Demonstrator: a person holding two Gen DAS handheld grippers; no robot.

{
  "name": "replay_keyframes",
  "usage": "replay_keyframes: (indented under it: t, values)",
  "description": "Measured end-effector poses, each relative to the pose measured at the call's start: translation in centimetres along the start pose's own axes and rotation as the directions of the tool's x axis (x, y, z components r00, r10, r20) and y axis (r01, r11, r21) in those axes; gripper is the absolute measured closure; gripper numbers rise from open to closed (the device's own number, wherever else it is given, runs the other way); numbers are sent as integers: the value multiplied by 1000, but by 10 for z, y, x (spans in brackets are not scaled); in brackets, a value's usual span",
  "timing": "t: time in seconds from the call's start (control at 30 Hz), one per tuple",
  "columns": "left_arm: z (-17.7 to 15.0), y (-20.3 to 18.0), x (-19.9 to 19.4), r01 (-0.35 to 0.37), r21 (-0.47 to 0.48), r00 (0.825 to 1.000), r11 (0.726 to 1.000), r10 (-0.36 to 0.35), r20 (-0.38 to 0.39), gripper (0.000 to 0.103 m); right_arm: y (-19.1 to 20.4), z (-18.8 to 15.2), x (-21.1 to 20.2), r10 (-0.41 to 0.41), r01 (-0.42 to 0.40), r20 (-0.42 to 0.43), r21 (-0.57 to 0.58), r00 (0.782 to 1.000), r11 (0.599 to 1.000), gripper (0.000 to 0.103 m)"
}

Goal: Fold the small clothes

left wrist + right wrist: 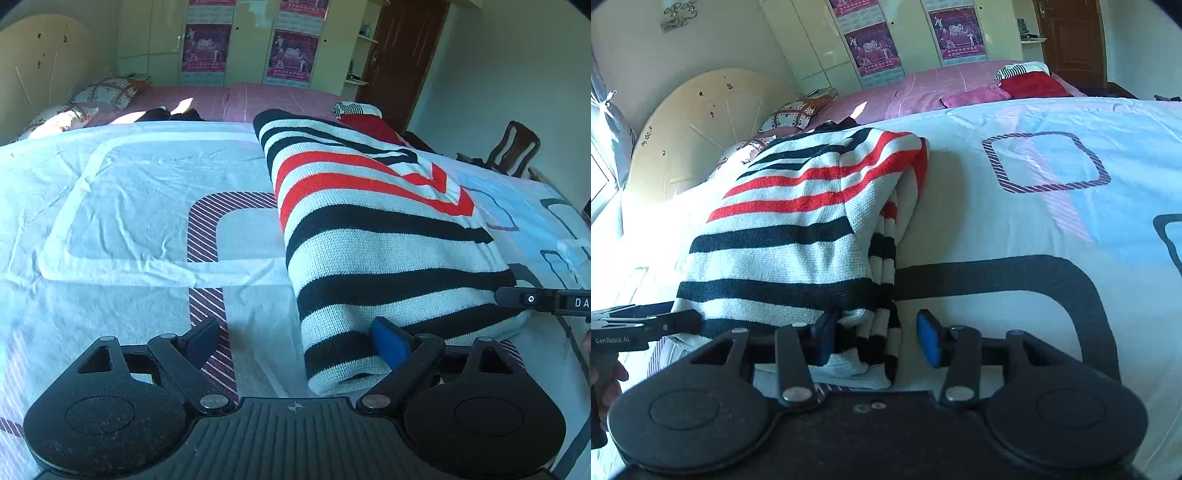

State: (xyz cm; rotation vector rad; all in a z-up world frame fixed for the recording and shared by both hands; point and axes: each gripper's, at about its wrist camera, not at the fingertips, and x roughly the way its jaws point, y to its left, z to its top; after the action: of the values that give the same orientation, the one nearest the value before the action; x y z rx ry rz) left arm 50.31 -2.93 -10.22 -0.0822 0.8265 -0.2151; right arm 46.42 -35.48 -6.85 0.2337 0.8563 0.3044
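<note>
Left wrist view: our left gripper (297,341) stands wide, jaws apart. Its right blue pad (390,341) touches the near hem of the folded black, white and red striped knit sweater (369,236); its left pad hangs over the pale blue patterned bedsheet (129,206). The sweater runs from 5 o'clock up toward 12. At 3 o'clock, our right gripper pokes in against the sweater's edge.

Right wrist view: the sweater (798,229) fills 9 to 11 o'clock. Our right gripper (875,341) is also wide; the sweater's corner lies between its jaws, unpinched. A red garment (1030,85) sits at 1 o'clock.
</note>
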Motion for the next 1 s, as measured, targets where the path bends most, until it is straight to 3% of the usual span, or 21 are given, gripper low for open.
replay_keyframes:
  t: [0.13,0.27,0.47,0.57,0.67,0.77,0.87,0.97,1.0]
  values:
    - [1,-3,0,-17,10,1000,1000,17,-3,15,-3,-1,-2,16,-16,-9,-6,1000,1000,58]
    - [4,-4,-2,-17,13,1000,1000,17,0,14,-10,1,-1,40,-40,-16,20,999,999,49]
    - [18,14,-7,76,-77,996,994,-72,44,15,-36,9,-21,146,-158,91,145,985,977,49]
    - [24,32,6,213,-211,977,954,-206,53,15,-49,12,-17,187,-205,103,209,977,956,48]
    - [29,44,22,301,-299,953,906,-296,62,15,-57,13,-11,213,-235,117,243,970,941,42]
    - [32,47,35,343,-351,937,871,-345,61,15,-62,13,-5,250,-274,118,278,961,921,41]
    - [34,49,46,374,-390,922,842,-384,55,15,-62,16,1,276,-295,105,274,955,915,51]
    - [35,52,57,400,-410,907,820,-420,45,15,-67,24,9,316,-334,108,303,943,893,44]
    - [37,54,59,410,-411,901,814,-431,45,15,-69,27,12,321,-340,113,311,940,887,36]
